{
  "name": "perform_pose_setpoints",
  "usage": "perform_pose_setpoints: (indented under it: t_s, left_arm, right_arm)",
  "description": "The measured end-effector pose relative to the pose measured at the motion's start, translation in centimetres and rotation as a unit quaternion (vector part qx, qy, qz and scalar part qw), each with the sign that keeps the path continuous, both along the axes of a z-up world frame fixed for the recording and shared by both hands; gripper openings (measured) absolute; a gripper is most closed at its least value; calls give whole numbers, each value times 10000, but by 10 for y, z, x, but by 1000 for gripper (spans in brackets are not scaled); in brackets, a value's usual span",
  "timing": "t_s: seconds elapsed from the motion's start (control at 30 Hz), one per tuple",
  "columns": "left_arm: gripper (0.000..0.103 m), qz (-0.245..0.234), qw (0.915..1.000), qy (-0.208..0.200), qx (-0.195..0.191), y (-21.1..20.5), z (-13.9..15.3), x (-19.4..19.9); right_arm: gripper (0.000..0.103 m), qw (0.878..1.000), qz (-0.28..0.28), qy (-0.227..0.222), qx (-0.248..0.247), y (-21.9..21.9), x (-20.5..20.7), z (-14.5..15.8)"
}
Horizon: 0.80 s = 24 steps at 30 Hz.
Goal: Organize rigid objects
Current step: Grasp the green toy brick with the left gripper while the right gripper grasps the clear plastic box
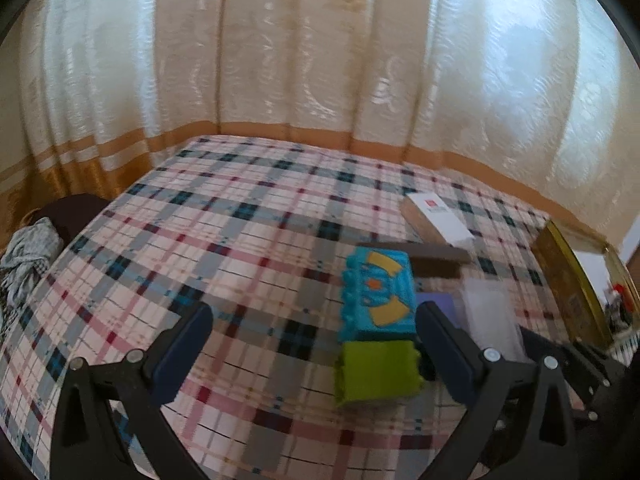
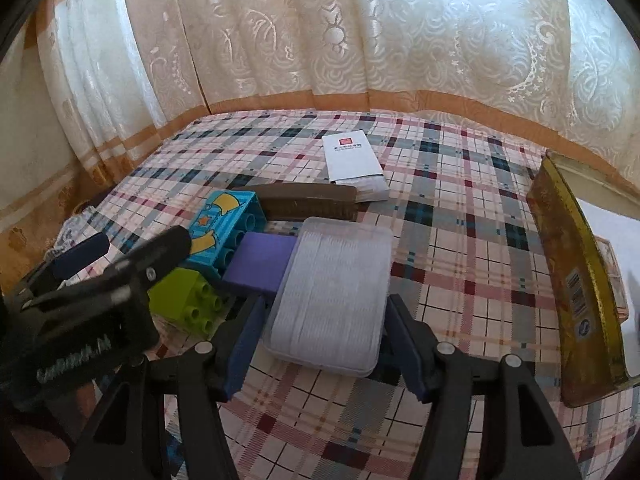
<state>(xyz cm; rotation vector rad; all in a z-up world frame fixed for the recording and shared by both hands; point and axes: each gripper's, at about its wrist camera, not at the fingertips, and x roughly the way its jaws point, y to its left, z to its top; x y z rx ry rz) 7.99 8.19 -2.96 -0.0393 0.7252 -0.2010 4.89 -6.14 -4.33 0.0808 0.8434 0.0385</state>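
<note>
bricks (image 2: 224,232) left of case (image 2: 332,292)

Backlit cream curtains (image 1: 300,60) hang behind the plaid-covered bed (image 1: 240,216).

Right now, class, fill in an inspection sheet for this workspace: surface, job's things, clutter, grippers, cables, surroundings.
Surface: plaid cloth covers the table.
Job's things: blue brick, green brick, purple block, brown curved piece and clear plastic case clustered together; white booklet apart behind; gold tin at the right edge.
Clutter: grey cloth off the table's left.
Grippers: left gripper open beside the bricks; right gripper astride the case, contact unclear.
Cables: nothing seen.
Surroundings: cream curtains behind.
</note>
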Motion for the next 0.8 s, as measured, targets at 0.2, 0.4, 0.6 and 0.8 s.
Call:
perform_pose_setpoints:
  t_s: [0.2,0.4,0.6,0.8]
  left_arm:
    - [103,-426,9988,220,-95,-8,-4,1]
    - [103,-734,9963,455,26,-20,-10,-1]
    - [99,-731,9936,851,128,-20,-21,4]
    - [80,-674,9932,827,465,-27,-22,2]
  right_arm:
    - [60,9995,35,39,-309,-1,-1,0]
    - [57,9991,-154,47,-383,-34,-13,2]
    - [57,9997,-188,32,-133,-46,-17,3]
    - [57,9999,-112,18,-19,-47,-17,3]
